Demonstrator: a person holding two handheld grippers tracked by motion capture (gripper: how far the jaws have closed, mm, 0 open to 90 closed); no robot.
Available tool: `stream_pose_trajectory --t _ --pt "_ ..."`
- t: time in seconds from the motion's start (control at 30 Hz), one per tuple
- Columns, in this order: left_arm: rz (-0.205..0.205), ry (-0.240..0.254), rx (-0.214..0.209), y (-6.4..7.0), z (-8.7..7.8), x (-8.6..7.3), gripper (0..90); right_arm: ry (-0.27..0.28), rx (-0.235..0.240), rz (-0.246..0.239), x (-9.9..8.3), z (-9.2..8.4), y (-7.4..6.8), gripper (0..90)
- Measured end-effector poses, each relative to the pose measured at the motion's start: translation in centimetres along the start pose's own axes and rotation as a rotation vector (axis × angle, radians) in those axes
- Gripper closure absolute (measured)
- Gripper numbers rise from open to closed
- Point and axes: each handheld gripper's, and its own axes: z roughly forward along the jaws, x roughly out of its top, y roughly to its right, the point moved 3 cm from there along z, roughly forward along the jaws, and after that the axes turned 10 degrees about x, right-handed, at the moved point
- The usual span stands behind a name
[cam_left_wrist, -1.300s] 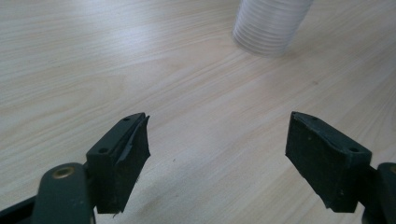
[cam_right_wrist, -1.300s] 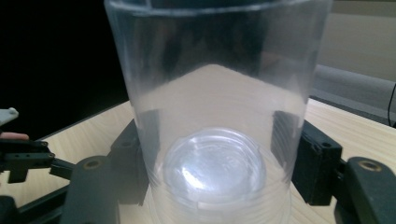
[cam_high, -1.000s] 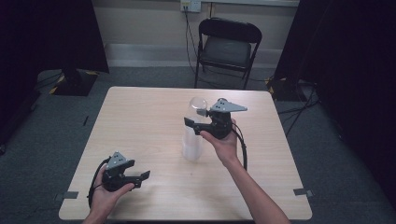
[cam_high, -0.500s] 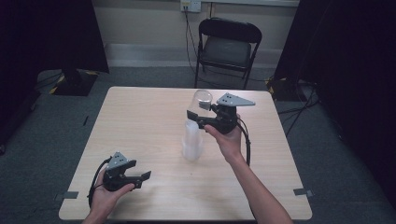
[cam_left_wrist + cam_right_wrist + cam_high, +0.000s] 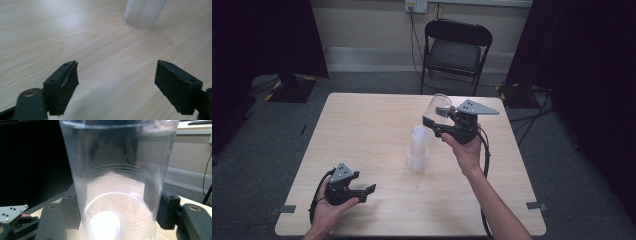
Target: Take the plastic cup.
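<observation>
Your forearms are bare; each black gripper, left gripper [image 5: 371, 189] and right gripper [image 5: 428, 121], has a grey three-cornered plate, brass-coloured screws and a black trailing cable

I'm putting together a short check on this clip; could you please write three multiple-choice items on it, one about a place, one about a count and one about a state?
1. Where does the stack of clear cups stand?
A. near the middle of the table
B. on the folding chair
C. at the table's near left corner

2. How many cups does the right gripper hold?
A. none
B. one
C. three

3. How do the jaws of the left gripper stand?
A. clamped on a cup
B. shut on nothing
C. open, with nothing between them

Key:
1 A, the high view shows the stack on the tabletop near its centre.
2 B, a single clear cup sits between the jaws in the right gripper view, raised clear of the stack.
3 C, the left gripper view shows bare wood between the spread jaws.
</observation>
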Motion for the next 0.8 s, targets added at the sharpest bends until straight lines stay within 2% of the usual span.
stream_pose_trajectory --t 0.27,0.4,0.43,0.5,0.53,0.57,0.6,0.63,0.8 --pt "0.003 0.015 -0.022 0.3 -0.2 0.2 17.7 0.001 -0.025 0.017 -0.3 -2.0 0.4 35.9" --pt "0.027 0.03 -0.022 0.6 -0.3 0.4 17.6 -0.013 -0.039 0.03 -1.2 -2.8 0.8 35.8" --pt "0.042 0.038 -0.022 0.7 -0.4 0.6 20.7 -0.025 -0.044 0.035 -1.7 -3.1 0.9 35.8" --pt "0.046 0.078 -0.013 1.1 -0.6 0.9 22.5 -0.031 -0.048 0.043 -2.1 -3.3 1.0 35.8" --pt "0.046 0.078 -0.013 1.1 -0.6 0.9 22.6 -0.031 -0.048 0.043 -2.1 -3.3 1.0 35.8" --pt "0.026 0.125 -0.016 1.4 -0.8 1.2 22.7 -0.036 -0.042 0.058 -2.7 -3.5 1.0 35.8" --pt "0.026 0.125 -0.016 1.4 -0.8 1.2 23.5 -0.036 -0.042 0.058 -2.7 -3.5 1.0 35.8" --pt "0.034 0.153 -0.019 1.6 -1.0 1.5 24.8 -0.041 -0.035 0.065 -3.1 -3.6 0.9 35.7" --pt "0.035 0.18 -0.03 2.1 -1.0 2.0 27.6 -0.038 -0.017 0.092 -4.0 -4.0 0.5 35.8"
